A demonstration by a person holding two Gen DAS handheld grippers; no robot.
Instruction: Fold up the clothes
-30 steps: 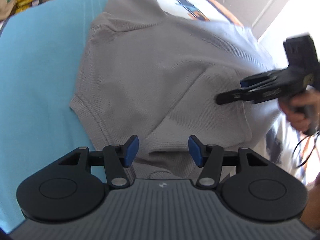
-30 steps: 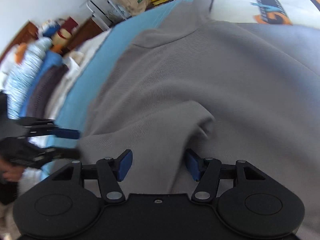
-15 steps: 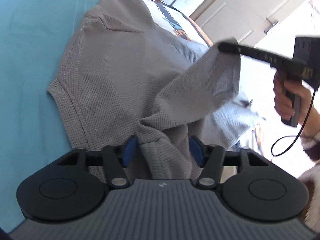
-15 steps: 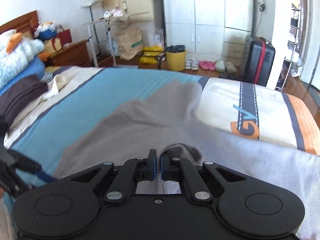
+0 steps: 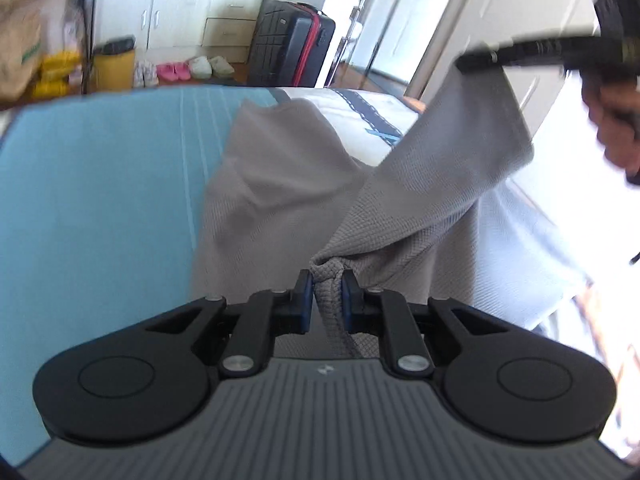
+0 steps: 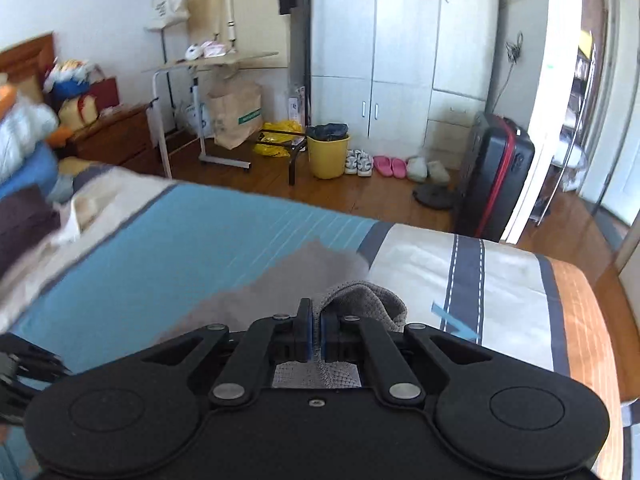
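Grey shirt (image 5: 280, 184) of waffle-knit cloth lay partly on the bed (image 5: 100, 200), across the blue sheet and beside the white, striped part of the cover; its near portion was lifted off the mattress and stretched between the two tools; the left gripper (image 5: 325, 294) was clamped on a bunched fold of the shirt, the cloth squeezed between its blue pads (image 5: 306, 300) and trailing down past them toward the camera; from that pinch a band of fabric rose up and to the right to the right gripper (image 5: 476, 62), whose black fingers were closed on the upper edge of the shirt, held by a hand (image 5: 616, 120) that was blurred at the frame's edge; in the right wrist view the right gripper's blue pads stood nearly together with a hump of grey cloth caught between and just beyond them; the rest of the shirt spread flat on the blue sheet below it; the left gripper seemed to show as a dark blurred shape at the lower left edge of that view; beyond the bed stood a black suitcase (image 6: 496, 176) with red trim, a yellow bin (image 6: 328, 152), shoes on the wooden floor and white wardrobes (image 6: 400, 48).
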